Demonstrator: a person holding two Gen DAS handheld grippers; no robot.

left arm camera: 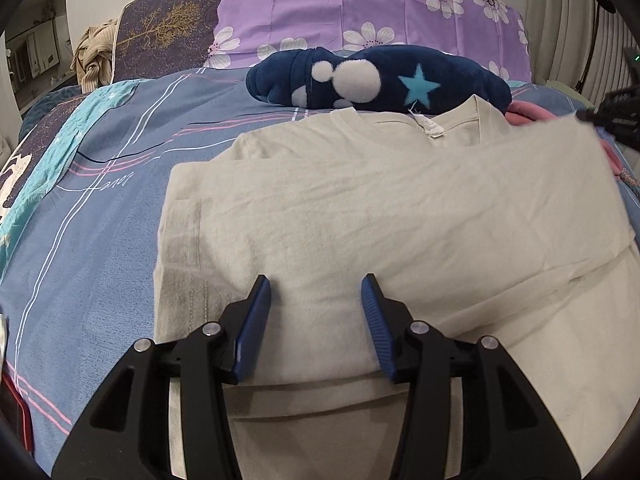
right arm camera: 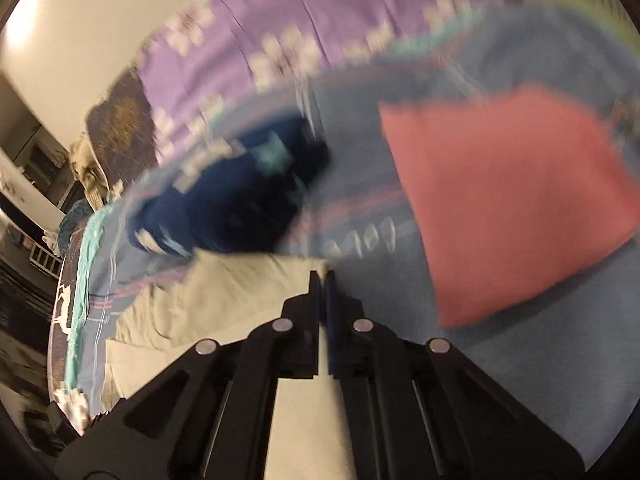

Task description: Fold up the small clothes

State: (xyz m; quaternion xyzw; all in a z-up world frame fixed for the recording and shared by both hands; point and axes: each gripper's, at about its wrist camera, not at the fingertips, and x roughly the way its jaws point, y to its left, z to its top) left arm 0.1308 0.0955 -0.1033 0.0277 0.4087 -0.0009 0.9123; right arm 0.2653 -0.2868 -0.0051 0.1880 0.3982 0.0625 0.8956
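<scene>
A cream T-shirt (left arm camera: 360, 208) lies on the blue striped bedsheet (left arm camera: 100, 200), collar and label toward the far side, its left side folded in. My left gripper (left arm camera: 318, 284) hovers open over the shirt's near part, and no cloth sits between its blue pads. At the far right of the left wrist view, my right gripper (left arm camera: 612, 114) holds up the shirt's right edge, and that flap hangs across the body. In the blurred right wrist view my right gripper (right arm camera: 323, 276) is shut on the cream shirt's (right arm camera: 240, 292) edge.
A navy plush garment (left arm camera: 380, 80) with white dots and a blue star lies just beyond the collar. A folded pink garment (right arm camera: 512, 200) rests to the right of it. A purple floral pillow (left arm camera: 360, 8) stands at the back, with a beige cloth (left arm camera: 94, 60) at the far left.
</scene>
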